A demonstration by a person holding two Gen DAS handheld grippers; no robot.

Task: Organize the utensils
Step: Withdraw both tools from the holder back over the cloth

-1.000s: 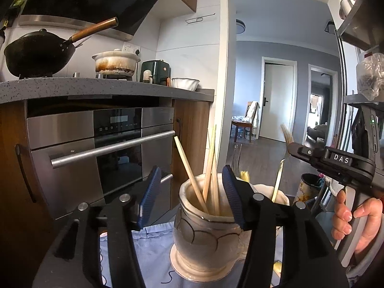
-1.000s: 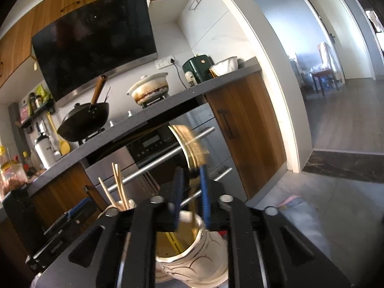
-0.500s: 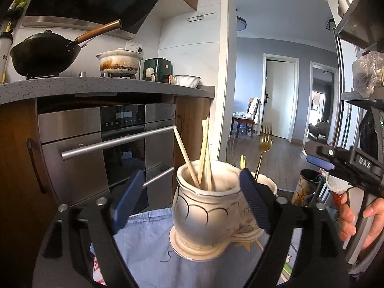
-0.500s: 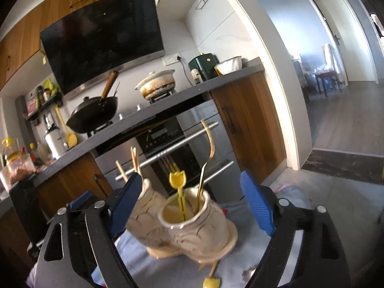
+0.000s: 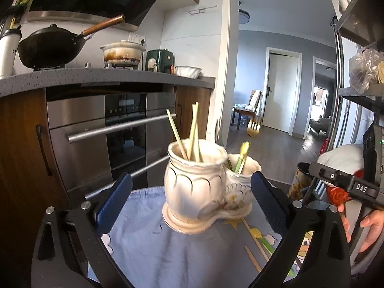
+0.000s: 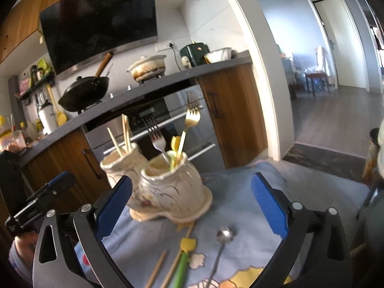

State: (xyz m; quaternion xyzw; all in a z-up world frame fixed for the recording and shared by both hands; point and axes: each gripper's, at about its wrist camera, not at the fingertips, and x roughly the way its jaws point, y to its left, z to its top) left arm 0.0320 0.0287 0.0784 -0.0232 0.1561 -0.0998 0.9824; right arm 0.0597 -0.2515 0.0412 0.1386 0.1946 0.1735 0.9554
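A white ceramic double holder (image 5: 195, 187) (image 6: 172, 187) stands on a blue cloth (image 5: 148, 247). Its one pot holds chopsticks (image 5: 192, 134) (image 6: 124, 134). The other holds a gold fork (image 6: 192, 120), a silver fork (image 6: 157, 136) and a green-handled utensil (image 5: 241, 158). My left gripper (image 5: 192, 176) faces the holder, jaws still opening, pads clear of it. My right gripper (image 6: 192, 178) is also still opening with nothing gripped. A silver spoon (image 6: 223, 237), loose chopsticks (image 6: 156, 268) and a green utensil with a yellow tip (image 6: 184, 256) lie on the cloth in front of it.
Behind the holder is a steel oven (image 5: 108, 139) under a grey counter (image 5: 96, 76) with a wok (image 5: 50, 48) and a clay pot (image 5: 122, 52). A shelf rack (image 5: 360, 91) and a tin (image 5: 300, 180) stand at the right. A person's hand (image 5: 367, 225) holds the right gripper.
Both grippers have opened wide and drawn back from the holder. The gold fork that was between the right gripper's pads now stands in the pot.
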